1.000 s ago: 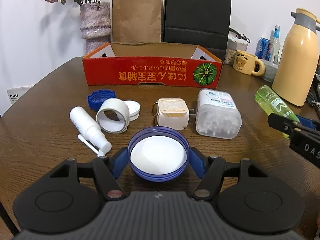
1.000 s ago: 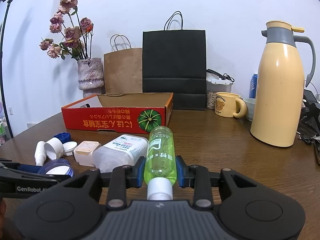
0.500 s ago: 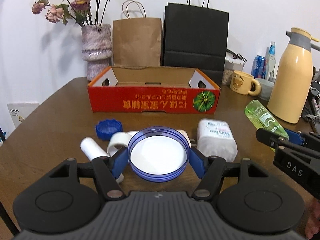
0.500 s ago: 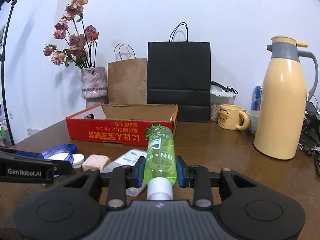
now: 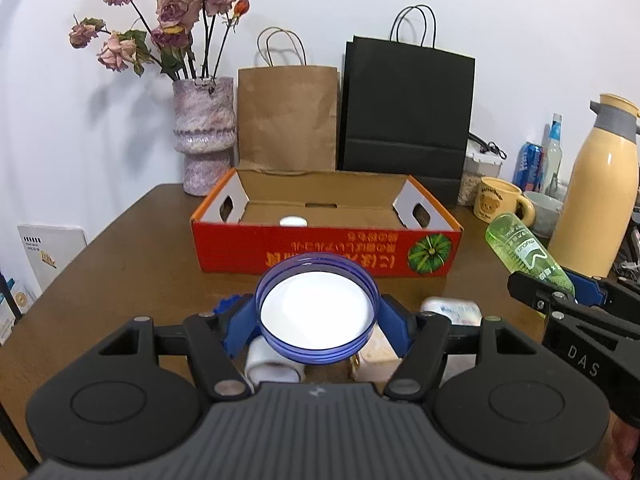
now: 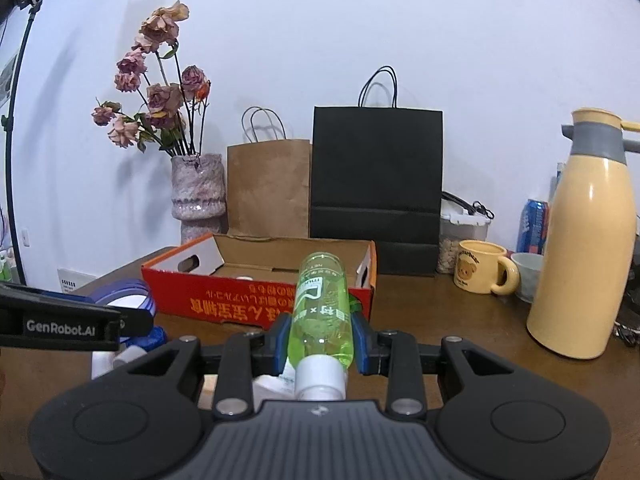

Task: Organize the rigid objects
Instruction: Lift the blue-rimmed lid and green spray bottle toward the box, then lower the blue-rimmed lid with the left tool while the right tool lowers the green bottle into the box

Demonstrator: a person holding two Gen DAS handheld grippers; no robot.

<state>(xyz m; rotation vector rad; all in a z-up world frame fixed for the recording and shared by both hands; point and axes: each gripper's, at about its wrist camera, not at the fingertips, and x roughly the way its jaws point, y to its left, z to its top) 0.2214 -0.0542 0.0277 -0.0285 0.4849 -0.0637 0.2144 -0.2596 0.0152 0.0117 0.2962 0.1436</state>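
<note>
Left claw (image 5: 317,322) is clamped on a blue lid (image 5: 317,312) with a white inside, one blue pad on each side of the rim, open face turned up toward the camera. It's held above the tabletop (image 5: 120,272), just in front of the red box (image 5: 326,250).

Right claw (image 6: 320,340) is closed tight around a green bottle (image 6: 323,312), lying lengthwise between the pads with its white cap (image 6: 320,376) toward the camera and its base pointing at the box's right end. From the left camera the same bottle shows up to the right of the box, tilted up at an angle.

The box sits open in the middle of the tabletop, printed side facing us, text upside down, a green pumpkin picture at the right end of its front wall. There's one small white thing (image 5: 293,221) lying inside, near the front wall; can't tell what it is.

In front of the box, mostly hidden under the left claw: a white ring-shaped piece (image 5: 272,364), a beige block (image 5: 376,356), and a clear container (image 5: 452,310).

Behind the box: a vase (image 5: 203,136) of dried roses off its left corner, then a brown bag (image 5: 287,118) and a black bag (image 5: 408,108). To the box's right stand a yellow mug (image 5: 498,205) and a tall yellow flask (image 5: 596,192).
</note>
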